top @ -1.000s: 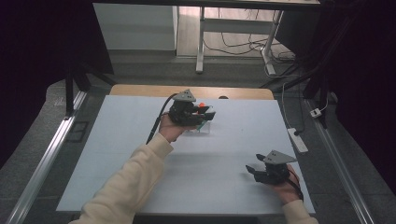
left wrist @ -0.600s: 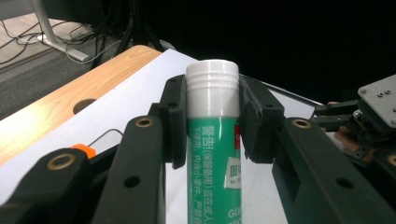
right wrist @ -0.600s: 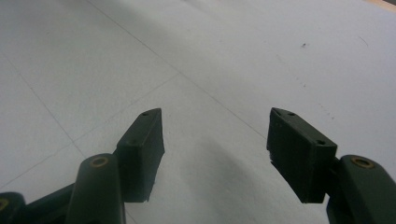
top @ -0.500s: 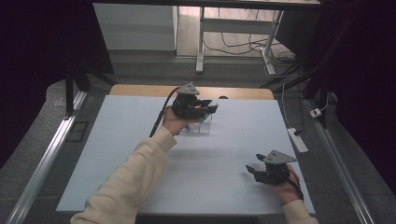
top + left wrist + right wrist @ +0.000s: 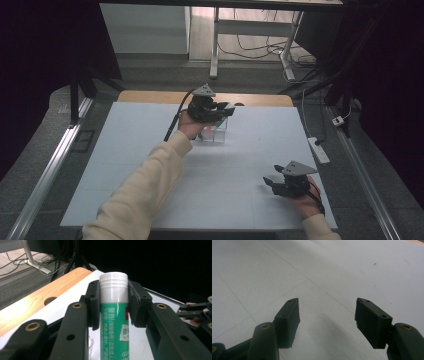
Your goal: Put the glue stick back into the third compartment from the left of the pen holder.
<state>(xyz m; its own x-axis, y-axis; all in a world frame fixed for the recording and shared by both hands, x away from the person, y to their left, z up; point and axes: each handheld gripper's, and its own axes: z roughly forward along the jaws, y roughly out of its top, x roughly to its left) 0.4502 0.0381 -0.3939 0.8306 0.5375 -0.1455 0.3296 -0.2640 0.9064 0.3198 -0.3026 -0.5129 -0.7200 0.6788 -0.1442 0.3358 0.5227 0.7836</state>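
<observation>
A glue stick (image 5: 114, 320) with a green label and a white cap stands upright between the jaws of my left gripper (image 5: 114, 293), which is shut on it just below the cap. In the high view my left gripper (image 5: 226, 108) is held out over the far middle of the white mat (image 5: 125, 165), just above a small clear box (image 5: 215, 134). My right gripper (image 5: 270, 182) rests near the mat's front right corner. Its jaws (image 5: 328, 312) are open over bare mat, with nothing between them.
The wooden table edge (image 5: 150, 96) with a round hole (image 5: 50, 300) runs along the far side of the mat. A white power strip (image 5: 318, 150) lies off the mat's right edge. A metal rail (image 5: 45, 175) runs down the left side.
My left hand has carried the glue stick a little farther from the person, over the clear box. The right gripper has stayed in place.
</observation>
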